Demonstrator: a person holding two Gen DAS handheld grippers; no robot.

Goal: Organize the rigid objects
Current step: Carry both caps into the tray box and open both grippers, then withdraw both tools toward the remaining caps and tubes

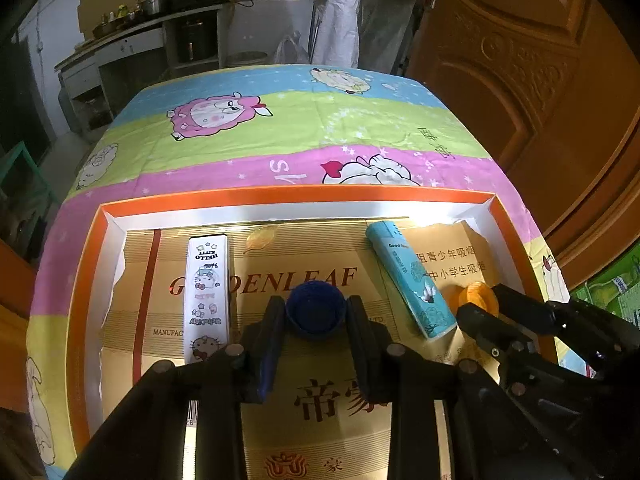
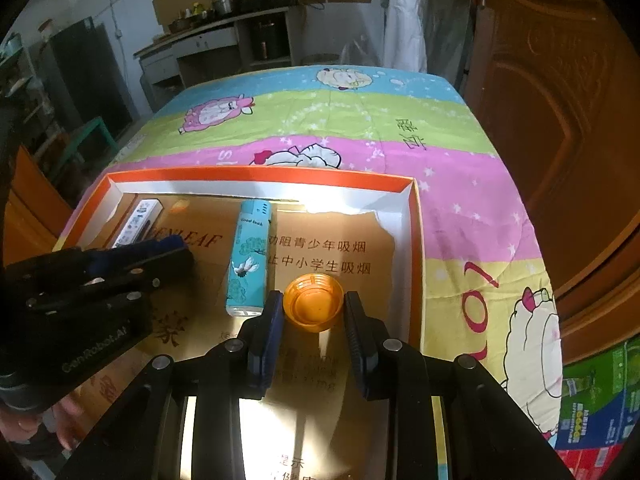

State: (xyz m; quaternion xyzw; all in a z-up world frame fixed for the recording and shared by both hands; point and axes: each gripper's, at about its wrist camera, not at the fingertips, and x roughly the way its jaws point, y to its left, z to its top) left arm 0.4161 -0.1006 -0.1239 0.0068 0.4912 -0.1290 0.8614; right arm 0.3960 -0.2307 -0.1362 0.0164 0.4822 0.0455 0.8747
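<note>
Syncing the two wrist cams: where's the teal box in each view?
Left wrist: teal box lies right of centre in the orange tray, tilted, between the blue cap and the orange cap.
Right wrist: teal box lies left of centre, just left of the orange cap.
Shared landmark: the Hello Kitty box further left in the same tray.

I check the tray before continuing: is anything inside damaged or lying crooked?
Yes. The cardboard liner has a torn, ragged upper right edge. The teal box lies slanted, while the white box lies straight.
</note>
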